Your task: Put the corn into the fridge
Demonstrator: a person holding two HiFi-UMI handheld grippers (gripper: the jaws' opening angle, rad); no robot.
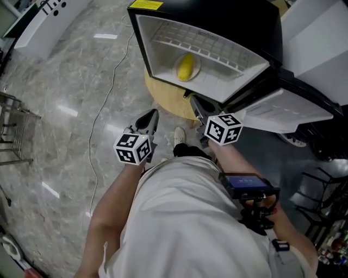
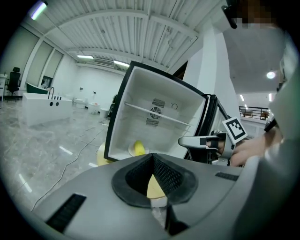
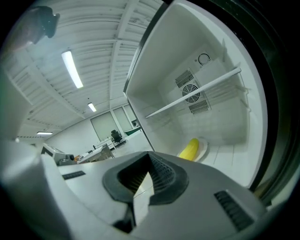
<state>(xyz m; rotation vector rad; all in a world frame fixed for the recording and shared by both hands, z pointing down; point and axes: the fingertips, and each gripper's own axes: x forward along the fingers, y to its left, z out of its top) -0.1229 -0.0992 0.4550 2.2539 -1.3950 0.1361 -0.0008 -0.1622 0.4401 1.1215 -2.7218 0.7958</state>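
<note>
right gripper (image 1: 192, 100) and left gripper (image 1: 153, 113) closed on nothing, side by side before the open fridge (image 1: 159, 50); corn (image 1: 185, 66) ahead on its plate (image 1: 197, 68) inside, long axis roughly toward them, right nearer.

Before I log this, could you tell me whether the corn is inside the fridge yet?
Inside: the corn lies on a plate on the floor of the open fridge.

corn (image 1: 185, 66): yellow | plate (image 3: 203, 146): white | fridge (image 1: 217, 15): black shell, white inside | floor (image 1: 65, 98): grey marbled
</note>
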